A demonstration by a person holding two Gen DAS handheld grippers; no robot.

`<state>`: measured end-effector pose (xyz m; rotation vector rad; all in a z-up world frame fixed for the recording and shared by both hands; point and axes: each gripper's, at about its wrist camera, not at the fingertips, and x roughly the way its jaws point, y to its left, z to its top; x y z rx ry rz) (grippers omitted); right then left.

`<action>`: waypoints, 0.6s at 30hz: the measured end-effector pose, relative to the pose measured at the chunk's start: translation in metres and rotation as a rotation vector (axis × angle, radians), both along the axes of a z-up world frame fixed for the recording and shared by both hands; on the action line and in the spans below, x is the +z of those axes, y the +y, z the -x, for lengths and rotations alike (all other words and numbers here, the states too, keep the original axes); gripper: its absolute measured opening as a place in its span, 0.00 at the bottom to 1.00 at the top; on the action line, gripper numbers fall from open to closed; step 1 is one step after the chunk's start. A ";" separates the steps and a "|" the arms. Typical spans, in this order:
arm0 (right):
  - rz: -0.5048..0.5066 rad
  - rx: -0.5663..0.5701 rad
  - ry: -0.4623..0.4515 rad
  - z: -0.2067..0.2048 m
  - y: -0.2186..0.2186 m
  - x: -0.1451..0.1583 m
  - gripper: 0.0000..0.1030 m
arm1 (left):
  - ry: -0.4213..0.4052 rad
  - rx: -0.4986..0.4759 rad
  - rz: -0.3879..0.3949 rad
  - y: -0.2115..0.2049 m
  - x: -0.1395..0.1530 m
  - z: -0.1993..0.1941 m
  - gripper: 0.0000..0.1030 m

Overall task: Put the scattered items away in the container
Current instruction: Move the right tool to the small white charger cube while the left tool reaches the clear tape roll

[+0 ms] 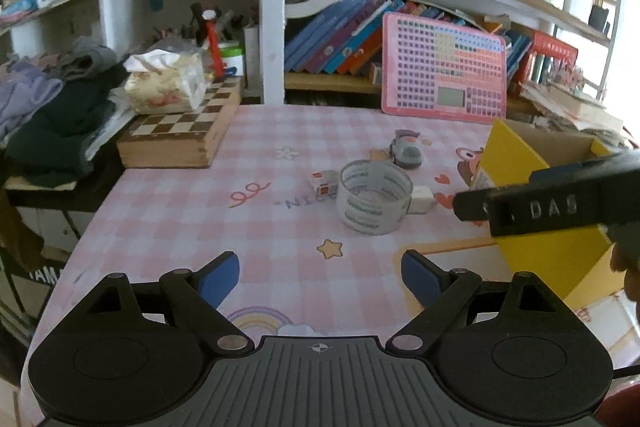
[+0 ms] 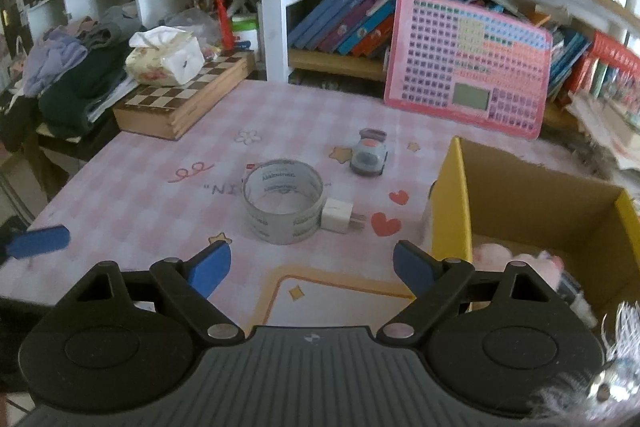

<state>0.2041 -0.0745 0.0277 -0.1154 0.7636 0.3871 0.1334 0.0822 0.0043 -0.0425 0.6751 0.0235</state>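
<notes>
A clear tape roll (image 1: 374,199) (image 2: 282,207) stands in the middle of the pink checked tablecloth (image 1: 180,211). A white plug adapter (image 1: 422,199) (image 2: 338,217) touches its right side, and a small red and white box (image 1: 324,183) lies just to its left. Behind them sits a grey toy car (image 1: 406,149) (image 2: 370,155). The yellow cardboard box (image 1: 516,155) (image 2: 452,207) stands on the right, open at the top, with a pink soft toy (image 2: 496,255) inside. My left gripper (image 1: 320,279) and right gripper (image 2: 312,267) hover near the front edge, both open and holding nothing.
A wooden chess box (image 1: 180,131) with a tissue pack (image 1: 164,83) on it sits at the back left, next to piled clothes (image 1: 52,107). A pink learning tablet (image 1: 442,67) leans against the bookshelf behind. In the left wrist view the right gripper's body (image 1: 560,203) crosses before the box.
</notes>
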 end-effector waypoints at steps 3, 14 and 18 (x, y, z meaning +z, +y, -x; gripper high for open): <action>-0.030 -0.017 0.046 -0.019 0.003 -0.003 0.87 | 0.013 -0.017 -0.021 -0.002 -0.007 -0.017 0.88; -0.098 -0.070 0.125 -0.073 0.005 -0.013 0.87 | 0.024 -0.099 -0.080 -0.026 -0.032 -0.076 0.88; -0.097 -0.065 0.135 -0.085 0.007 -0.017 0.86 | 0.015 -0.126 -0.097 -0.036 -0.040 -0.099 0.88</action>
